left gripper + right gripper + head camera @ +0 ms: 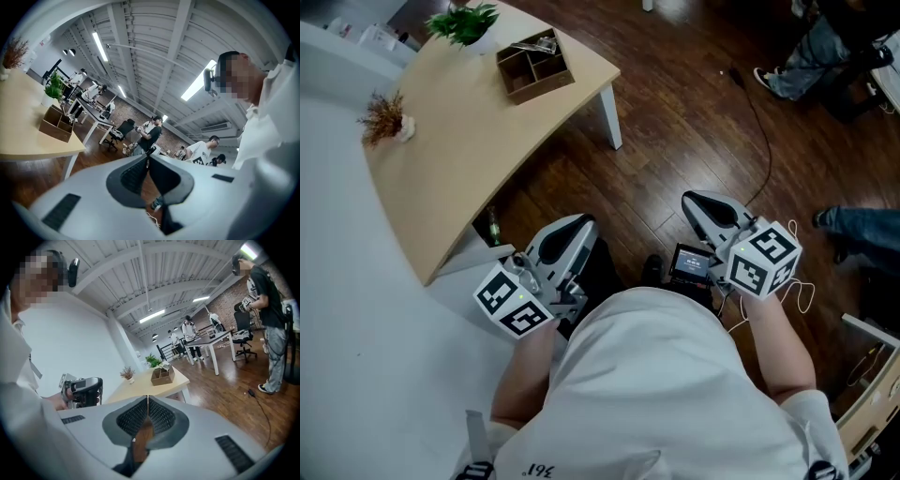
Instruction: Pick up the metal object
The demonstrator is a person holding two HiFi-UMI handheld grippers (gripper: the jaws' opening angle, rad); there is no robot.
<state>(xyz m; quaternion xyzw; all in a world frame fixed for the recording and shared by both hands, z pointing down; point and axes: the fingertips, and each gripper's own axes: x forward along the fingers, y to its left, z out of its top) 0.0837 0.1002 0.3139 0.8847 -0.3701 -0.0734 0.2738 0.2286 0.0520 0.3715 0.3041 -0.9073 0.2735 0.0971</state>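
The metal object (534, 44) lies shiny in the back compartment of a brown wooden organiser box (536, 75) on the light wooden table (459, 150); in the right gripper view it glints on top of the box (162, 376). Both grippers are held low by the person's waist, well short of the table and over the wooden floor. My left gripper (585, 222) is shut with nothing in it, its tips meeting (149, 157). My right gripper (690, 198) is also shut and empty (148, 398), and it points toward the table. The left gripper view shows the box (56, 124) far off at the left.
A green potted plant (464, 21) and a small pot of dried flowers (386, 117) stand on the table. A dark bottle (492, 226) sits under the table's edge. A black cable (761, 122) runs over the floor. People's feet (783, 75) are at the far right; desks and chairs stand beyond.
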